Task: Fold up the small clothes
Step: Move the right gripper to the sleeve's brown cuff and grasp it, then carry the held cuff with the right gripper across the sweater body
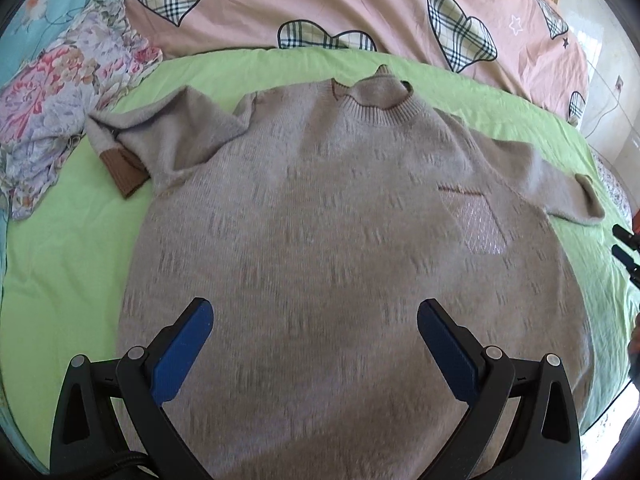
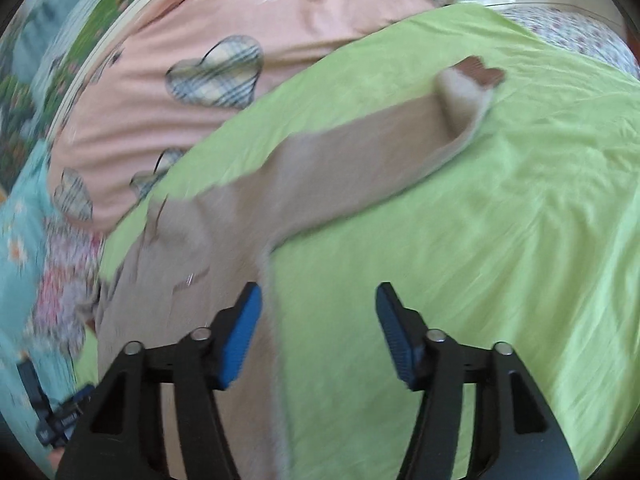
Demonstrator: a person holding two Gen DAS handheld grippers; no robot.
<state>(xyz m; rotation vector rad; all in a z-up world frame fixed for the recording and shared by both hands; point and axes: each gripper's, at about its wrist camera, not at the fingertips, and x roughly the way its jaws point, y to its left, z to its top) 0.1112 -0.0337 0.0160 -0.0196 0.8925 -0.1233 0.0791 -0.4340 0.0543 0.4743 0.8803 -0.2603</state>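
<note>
A beige knit sweater [image 1: 340, 208] with brown cuffs lies flat on a green sheet [image 1: 68, 248], collar far, hem near. Its left sleeve [image 1: 160, 136] is folded with the brown cuff [image 1: 124, 168] near the body. Its right sleeve [image 2: 360, 152] stretches out over the sheet, cuff [image 2: 476, 72] at the far end. My left gripper [image 1: 316, 320] is open and empty above the sweater's lower middle. My right gripper [image 2: 318, 312] is open and empty over the green sheet [image 2: 500, 260], just right of the sweater's side edge. The right gripper's fingers [image 1: 624, 244] show at the left wrist view's right edge.
A floral garment [image 1: 68, 96] lies crumpled at the left of the sheet. A pink quilt with plaid hearts [image 1: 340, 4] lies behind the sweater. A light blue floral cloth [image 2: 24, 216] is at the far left. The bed's edge is at the right.
</note>
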